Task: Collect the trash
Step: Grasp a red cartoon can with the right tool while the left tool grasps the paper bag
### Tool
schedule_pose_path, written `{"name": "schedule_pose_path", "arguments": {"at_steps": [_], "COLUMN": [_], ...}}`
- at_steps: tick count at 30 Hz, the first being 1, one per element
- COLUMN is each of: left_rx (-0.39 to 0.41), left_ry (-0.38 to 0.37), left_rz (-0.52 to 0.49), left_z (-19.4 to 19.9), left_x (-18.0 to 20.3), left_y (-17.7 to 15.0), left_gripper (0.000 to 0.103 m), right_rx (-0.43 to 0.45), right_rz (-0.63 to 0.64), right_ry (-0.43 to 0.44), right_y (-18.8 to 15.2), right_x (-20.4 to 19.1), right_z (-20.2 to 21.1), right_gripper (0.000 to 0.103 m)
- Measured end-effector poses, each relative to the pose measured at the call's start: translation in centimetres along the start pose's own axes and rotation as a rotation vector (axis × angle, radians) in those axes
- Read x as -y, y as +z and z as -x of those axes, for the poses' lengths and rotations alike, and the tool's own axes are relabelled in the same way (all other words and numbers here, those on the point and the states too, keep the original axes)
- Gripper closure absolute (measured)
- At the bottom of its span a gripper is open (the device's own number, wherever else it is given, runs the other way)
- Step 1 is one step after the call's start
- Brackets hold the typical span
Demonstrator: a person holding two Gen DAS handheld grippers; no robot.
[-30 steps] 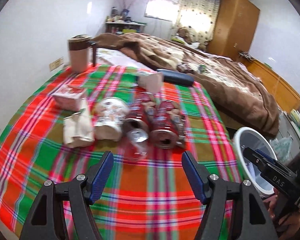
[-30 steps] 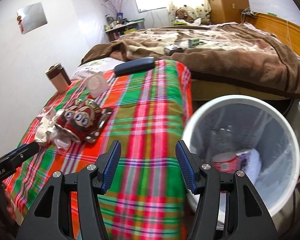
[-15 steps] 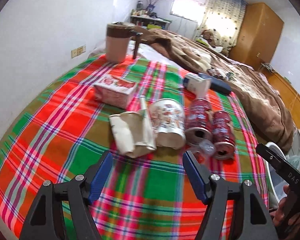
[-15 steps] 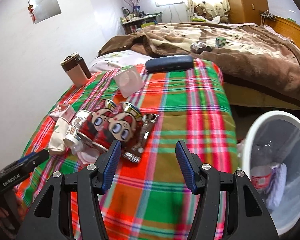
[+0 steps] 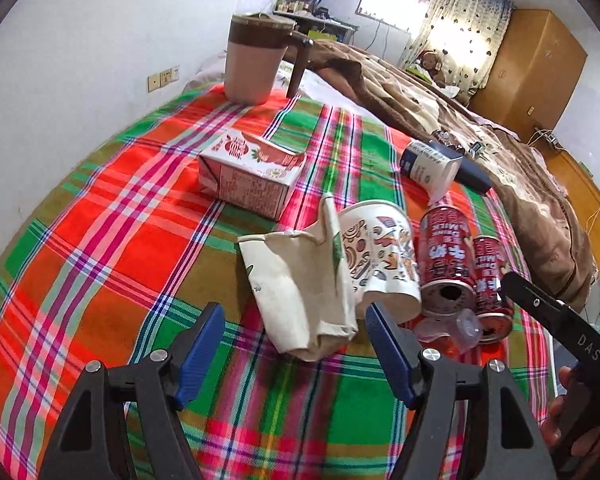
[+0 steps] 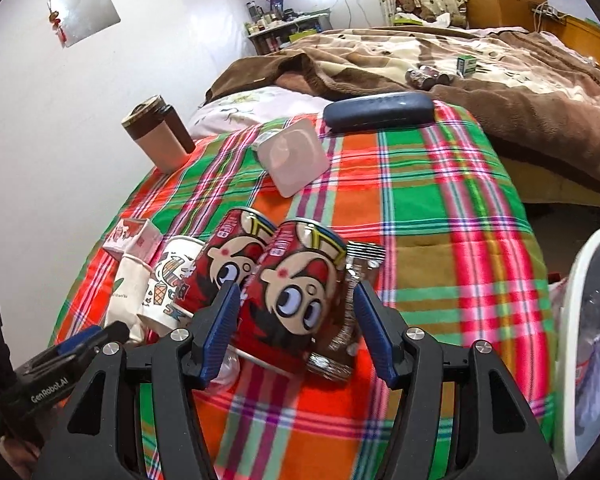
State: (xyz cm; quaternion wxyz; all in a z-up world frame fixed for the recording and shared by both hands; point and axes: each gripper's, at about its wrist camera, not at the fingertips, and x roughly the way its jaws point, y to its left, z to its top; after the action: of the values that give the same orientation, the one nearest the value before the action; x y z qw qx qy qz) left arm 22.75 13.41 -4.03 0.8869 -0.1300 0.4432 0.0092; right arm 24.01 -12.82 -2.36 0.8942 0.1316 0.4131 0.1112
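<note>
Plaid tablecloth (image 5: 100, 248) — bed (image 5: 480, 152) beyond

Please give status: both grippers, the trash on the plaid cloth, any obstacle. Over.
Left gripper open, lined up on crumpled paper bag. Right gripper open, around nearest red can, not closed. Foil wrapper lies against that can.

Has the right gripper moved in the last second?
Yes. The right gripper swung left from the white trash bin, now at the view's right edge, toward the red cartoon can between its open jaws.
</note>
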Motion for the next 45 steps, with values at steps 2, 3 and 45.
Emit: {"name": "schedule_pose_path", "arguments": {"at_steps": [2, 3, 45], "left_rx": [-0.018, -0.021, 0.017], "left_ry": [0.007, 0.003, 0.009], "left_rz": [0.003, 0.009, -0.028], "left_z": [-0.7, -0.9, -2.1], "left_x": [-0.3, -0.5, -0.3], "left_y": [0.0, 0.1, 1.6], "left_gripper": [0.03, 0.03, 0.052], "right_rx": [-0.009, -0.017, 0.007], "right_rz": [0.005, 0.009, 0.123], "right_ry": [0.003, -0.006, -0.136], "right_y": [0.0, 0.0, -0.6], "right_x": [-0.4, -0.6, -1.9], "right_z": [-0.5, -0.8, -2.1], "right_gripper": [0.042, 0.042, 0.046]}}
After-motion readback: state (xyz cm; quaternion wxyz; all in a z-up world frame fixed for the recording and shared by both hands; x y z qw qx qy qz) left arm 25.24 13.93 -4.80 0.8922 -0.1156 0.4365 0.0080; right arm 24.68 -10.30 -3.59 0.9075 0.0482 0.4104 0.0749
